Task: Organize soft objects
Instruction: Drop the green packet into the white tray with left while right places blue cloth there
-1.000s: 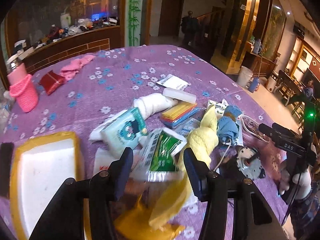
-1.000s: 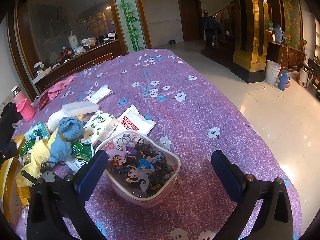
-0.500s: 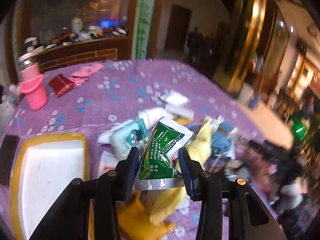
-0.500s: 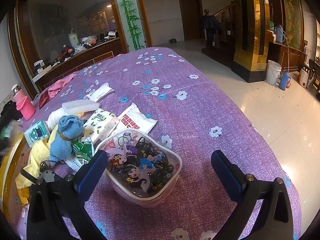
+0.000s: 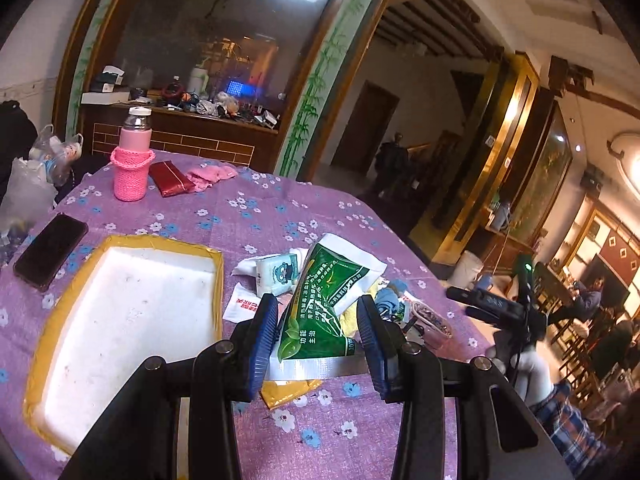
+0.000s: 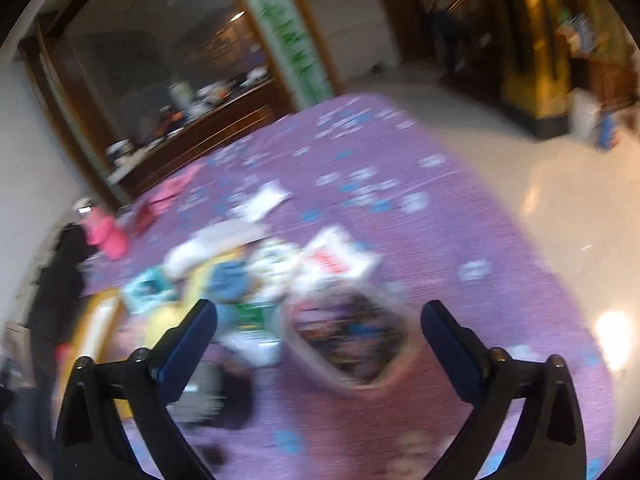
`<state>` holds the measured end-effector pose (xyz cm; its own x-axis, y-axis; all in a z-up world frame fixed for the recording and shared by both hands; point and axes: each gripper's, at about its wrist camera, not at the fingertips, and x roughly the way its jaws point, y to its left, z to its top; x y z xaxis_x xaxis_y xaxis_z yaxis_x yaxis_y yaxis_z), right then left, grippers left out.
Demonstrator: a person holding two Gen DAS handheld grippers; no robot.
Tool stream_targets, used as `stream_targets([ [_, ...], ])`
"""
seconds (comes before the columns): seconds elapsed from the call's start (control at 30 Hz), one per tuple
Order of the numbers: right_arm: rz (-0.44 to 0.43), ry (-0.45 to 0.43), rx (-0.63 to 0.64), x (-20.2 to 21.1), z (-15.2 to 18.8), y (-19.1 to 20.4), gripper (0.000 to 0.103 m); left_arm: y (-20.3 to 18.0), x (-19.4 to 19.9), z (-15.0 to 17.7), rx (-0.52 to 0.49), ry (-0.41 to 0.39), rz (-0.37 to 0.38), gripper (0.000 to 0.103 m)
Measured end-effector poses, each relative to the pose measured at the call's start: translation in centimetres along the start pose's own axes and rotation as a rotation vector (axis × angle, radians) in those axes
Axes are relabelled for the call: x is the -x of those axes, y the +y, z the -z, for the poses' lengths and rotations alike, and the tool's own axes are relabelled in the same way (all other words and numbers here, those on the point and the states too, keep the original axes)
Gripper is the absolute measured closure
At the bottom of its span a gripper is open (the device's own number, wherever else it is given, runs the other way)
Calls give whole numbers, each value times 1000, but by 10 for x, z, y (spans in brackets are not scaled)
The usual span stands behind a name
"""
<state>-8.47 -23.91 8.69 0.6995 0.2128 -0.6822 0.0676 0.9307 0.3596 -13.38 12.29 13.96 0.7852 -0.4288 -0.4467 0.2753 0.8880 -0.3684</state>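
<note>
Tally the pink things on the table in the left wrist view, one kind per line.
Pink bottle in a knitted sleeve: 1
Pink cloth: 1
Total: 2

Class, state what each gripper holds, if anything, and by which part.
Left gripper clamps the green-and-white packet near its silver bottom end. Right gripper is open, holding nothing.

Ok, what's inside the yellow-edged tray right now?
The yellow-edged tray shows only its bare white liner; nothing lies in it. Its near corner is cut off by the frame. The left tool holds the green packet beside it.
</note>
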Motion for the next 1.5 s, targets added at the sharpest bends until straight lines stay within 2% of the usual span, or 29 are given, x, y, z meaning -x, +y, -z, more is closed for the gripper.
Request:
stream_targets([
  [0.03, -37, 48, 1, -9, -4, 9, 14, 1, 1, 2, 6, -3, 2, 60],
  [0.1, -73, 134, 16, -30, -10, 26, 32, 5, 1, 6, 15, 3, 2, 60],
  [0.17, -64, 187, 40, -50, -14, 42, 45, 11, 2, 10, 26, 13, -10, 60],
  [0.2, -66, 202, 47, -57, -15, 47, 48, 13, 7, 13, 29, 12, -14, 60],
  [0.33, -33, 237, 48, -83, -16, 60, 49, 28, 20, 16, 49, 1, -50, 60],
  [0.37, -32, 233, 48, -86, -16, 62, 57, 33, 23, 17, 62, -4, -57, 60],
  [0.4, -46, 237, 40, -88, -15, 61, 71, 36, 25, 19, 69, -7, -59, 60],
  [0.5, -51, 195, 46, -77, -14, 63, 73, 49, 30, 21, 99, -16, -70, 60],
  [0.63, -46, 83, 126, -31, -22, 84, 73, 68, 31, 16, 132, -13, -74, 60],
  [0.73, -134, 57, 170, 1, -30, 107, 73, 79, 27, 8, 146, -3, -73, 60],
  [0.83, -231, 102, 226, 9, -28, 142, 73, 90, 15, -3, 153, 18, -80, 60],
  [1.0, -344, 240, 302, -30, -4, 209, 73, 127, -29, -20, 248, 110, -91, 60],
  [1.17, -393, 366, 375, -80, 21, 276, 73, 161, -83, -25, 322, 195, -107, 59],
  [1.33, -337, 450, 470, -123, 39, 322, 73, 186, -114, -23, 401, 208, -107, 52],
  [1.47, -236, 501, 520, -167, 45, 339, 71, 210, -129, -16, 494, 243, -88, 45],
  [1.5, -217, 512, 524, -173, 45, 341, 68, 213, -127, -15, 506, 240, -86, 44],
])
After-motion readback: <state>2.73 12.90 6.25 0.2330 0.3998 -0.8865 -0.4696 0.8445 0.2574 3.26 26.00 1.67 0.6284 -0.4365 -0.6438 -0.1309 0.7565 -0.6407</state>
